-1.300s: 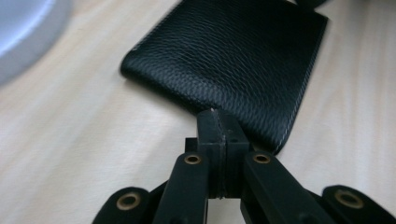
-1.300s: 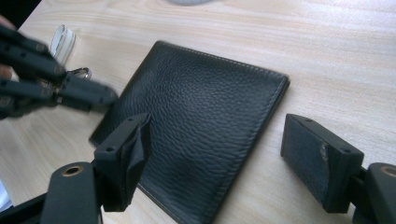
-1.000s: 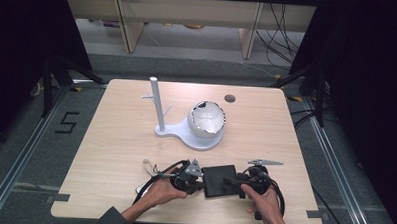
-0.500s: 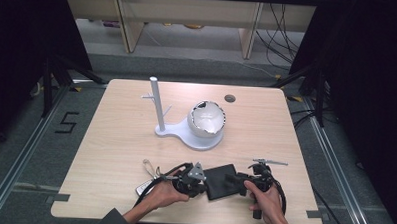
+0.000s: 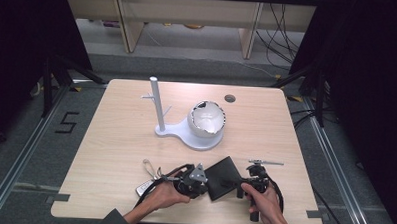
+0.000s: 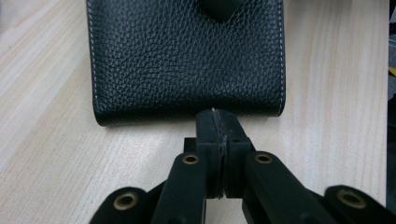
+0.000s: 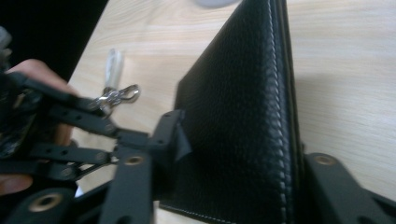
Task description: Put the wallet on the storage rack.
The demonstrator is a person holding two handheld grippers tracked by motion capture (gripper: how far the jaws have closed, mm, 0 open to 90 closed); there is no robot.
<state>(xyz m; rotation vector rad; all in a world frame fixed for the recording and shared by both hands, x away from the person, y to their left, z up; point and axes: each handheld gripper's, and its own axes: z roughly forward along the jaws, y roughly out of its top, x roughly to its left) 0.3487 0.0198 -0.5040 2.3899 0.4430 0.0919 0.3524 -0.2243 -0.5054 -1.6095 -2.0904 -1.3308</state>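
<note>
Clearly the work in hand is a two-sided grip on the black leather wallet [image 5: 225, 178], which lies near the front edge of the bench [image 5: 115, 139], well apart from the white stand [image 5: 190, 134] farther back. To do it well, the left hand-held gripper [image 5: 200, 178] should keep its pinch on the wallet's near edge and stay still, while the right hand-held gripper [image 5: 244, 183] seats its pads squarely on the stitched edge [image 7: 275, 93] before any pull, so the leather does not twist or slip out.

In the left gripper view, the left jaws are pressed together on the wallet's edge [image 6: 215, 114]. The right jaws have just been closing with the wallet between them; they straddle it, and I cannot tell whether both pads press yet.

Both hands sit low over the bench on either side of the wallet, grippers pointing inward at each other. A key clip [image 7: 116, 95] lies beside the left hand [image 5: 166, 196].
</note>
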